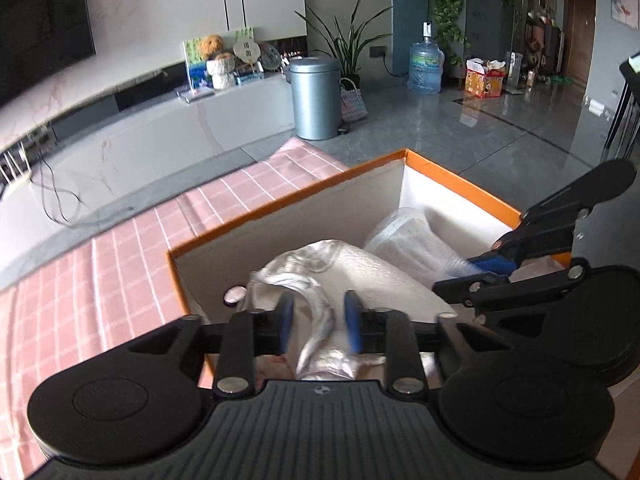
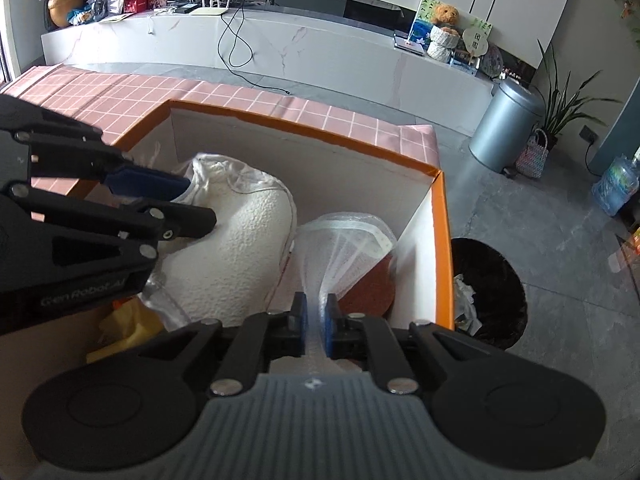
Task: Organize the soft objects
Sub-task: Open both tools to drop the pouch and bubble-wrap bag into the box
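Both grippers work inside the orange box (image 2: 443,240), which stands on the desk (image 1: 120,248) under a pink checked cloth.

Left gripper (image 1: 318,322): fingers parted, straddling the twisted plastic neck of the white bagged pillow (image 2: 236,248). The neck runs between the blue pads, but whether they bear on it cannot be told; the gap reads as released rather than clenched. The pillow lies in the left part of the box, its long axis running from the near left corner toward the far wall.

Right gripper (image 2: 316,320): fingers drawn close on the gathered clear wrap of the mesh-bagged item (image 2: 348,240), which holds a brown disc-shaped object. This bundle sits in the right part of the box, against the right wall and touching the pillow's side. It extends straight ahead of the fingers, with the neck nearest them.

Judgement: each hand is nearer its own bundle. The coming move turns on the right bundle's neck lying in line with the right fingers. A yellow item (image 2: 128,326) lies at the near left.
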Tool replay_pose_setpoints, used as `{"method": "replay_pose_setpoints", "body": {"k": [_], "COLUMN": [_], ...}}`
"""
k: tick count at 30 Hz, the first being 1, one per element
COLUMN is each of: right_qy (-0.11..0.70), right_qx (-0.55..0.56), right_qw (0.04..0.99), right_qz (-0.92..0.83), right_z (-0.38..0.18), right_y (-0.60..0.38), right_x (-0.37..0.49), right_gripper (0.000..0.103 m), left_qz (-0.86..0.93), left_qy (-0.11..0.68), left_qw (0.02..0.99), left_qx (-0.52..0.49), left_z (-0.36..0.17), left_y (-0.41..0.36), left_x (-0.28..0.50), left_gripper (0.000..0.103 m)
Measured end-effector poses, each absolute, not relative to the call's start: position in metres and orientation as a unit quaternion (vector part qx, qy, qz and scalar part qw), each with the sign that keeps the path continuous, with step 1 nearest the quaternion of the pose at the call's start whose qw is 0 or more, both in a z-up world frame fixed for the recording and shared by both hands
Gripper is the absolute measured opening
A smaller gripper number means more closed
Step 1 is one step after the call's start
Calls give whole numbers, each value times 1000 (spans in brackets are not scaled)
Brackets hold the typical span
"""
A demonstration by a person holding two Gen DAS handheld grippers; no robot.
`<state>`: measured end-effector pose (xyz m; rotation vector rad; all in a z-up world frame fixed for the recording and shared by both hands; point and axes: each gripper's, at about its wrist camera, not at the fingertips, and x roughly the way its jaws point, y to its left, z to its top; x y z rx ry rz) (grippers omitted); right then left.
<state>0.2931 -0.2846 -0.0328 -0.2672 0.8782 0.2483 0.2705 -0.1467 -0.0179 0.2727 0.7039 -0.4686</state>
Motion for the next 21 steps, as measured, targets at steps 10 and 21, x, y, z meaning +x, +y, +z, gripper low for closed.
{"method": "replay_pose_setpoints", "body": {"k": [10,21], "right_qy": [395,347], "right_qx": [-153,-187], "right_qw": [900,913], "right_qz": [106,103], "right_z": [-19,26], "right_y": [-285,-280], "right_x": [277,238], "right_gripper": [56,86], "left_qz": [-219,-224], "left_qy": [315,274], "left_qw": [913,929], "left_qx": [140,112], "left_z": [4,40], "left_y": [-139,-126], "left_x": [260,233], "left_gripper": [84,87]}}
